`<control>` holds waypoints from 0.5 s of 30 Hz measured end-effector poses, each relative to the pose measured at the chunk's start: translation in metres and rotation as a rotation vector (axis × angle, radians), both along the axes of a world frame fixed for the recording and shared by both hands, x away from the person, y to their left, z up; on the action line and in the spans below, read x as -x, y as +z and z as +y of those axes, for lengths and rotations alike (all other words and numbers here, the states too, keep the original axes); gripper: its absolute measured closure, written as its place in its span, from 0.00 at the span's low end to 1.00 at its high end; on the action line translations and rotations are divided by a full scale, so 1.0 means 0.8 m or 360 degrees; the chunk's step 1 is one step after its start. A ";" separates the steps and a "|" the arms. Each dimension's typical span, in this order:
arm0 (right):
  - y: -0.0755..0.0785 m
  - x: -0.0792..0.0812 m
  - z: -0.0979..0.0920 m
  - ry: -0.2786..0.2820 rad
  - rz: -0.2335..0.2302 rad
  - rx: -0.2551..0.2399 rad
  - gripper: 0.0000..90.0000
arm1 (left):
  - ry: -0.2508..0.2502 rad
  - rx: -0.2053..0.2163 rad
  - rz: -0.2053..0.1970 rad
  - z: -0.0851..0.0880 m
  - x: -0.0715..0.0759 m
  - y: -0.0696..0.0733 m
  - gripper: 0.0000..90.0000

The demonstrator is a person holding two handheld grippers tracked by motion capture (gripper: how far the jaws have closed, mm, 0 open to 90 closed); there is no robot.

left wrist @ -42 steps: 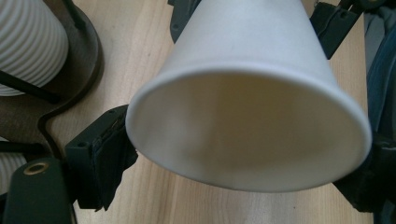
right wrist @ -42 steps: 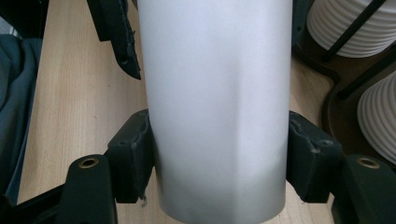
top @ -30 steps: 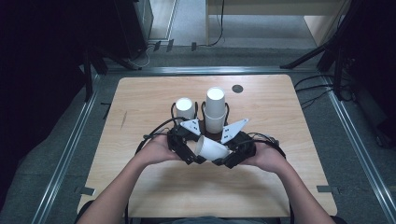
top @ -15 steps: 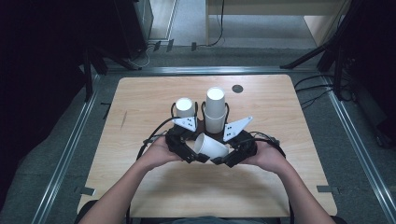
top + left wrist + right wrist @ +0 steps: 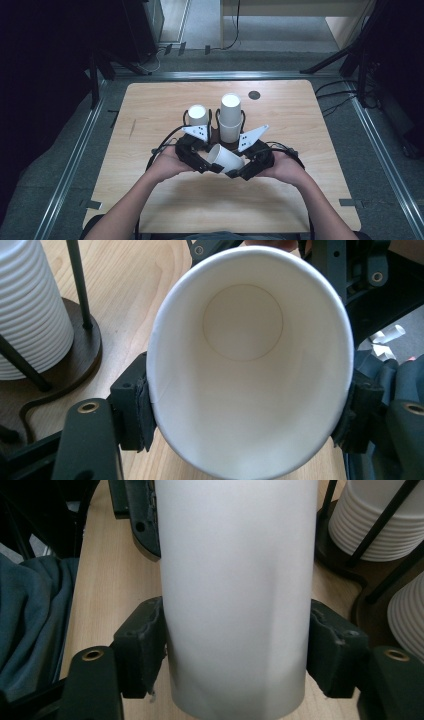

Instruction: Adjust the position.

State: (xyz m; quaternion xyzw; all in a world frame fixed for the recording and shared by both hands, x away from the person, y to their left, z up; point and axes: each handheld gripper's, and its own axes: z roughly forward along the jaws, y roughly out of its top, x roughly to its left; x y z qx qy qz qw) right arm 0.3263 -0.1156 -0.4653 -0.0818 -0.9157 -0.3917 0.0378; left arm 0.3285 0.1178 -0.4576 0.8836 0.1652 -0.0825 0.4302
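Note:
A white paper cup (image 5: pixel 225 160) lies on its side just above the table, held from both ends. My left gripper (image 5: pixel 202 162) is shut on it near the rim; in the left gripper view the open mouth of the cup (image 5: pixel 247 365) faces the camera, squeezed oval between the pads (image 5: pixel 136 410). My right gripper (image 5: pixel 246 170) is shut on the cup's body (image 5: pixel 237 595), with its pads (image 5: pixel 142 647) pressing both sides.
Two stacks of white cups stand in wire holders just beyond the hands, a shorter one (image 5: pixel 198 117) on the left and a taller one (image 5: pixel 230 117) on the right. A small dark disc (image 5: pixel 254 95) lies near the table's far edge. Cables trail by both wrists.
The hands have shifted only slightly. The cup stays held between both grippers in the same place.

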 end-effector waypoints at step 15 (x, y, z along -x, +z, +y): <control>-0.007 -0.002 -0.003 -0.0043 0.0008 0.0061 0.25 | 0.0055 -0.0097 -0.0053 0.025 -0.004 0.015 0.31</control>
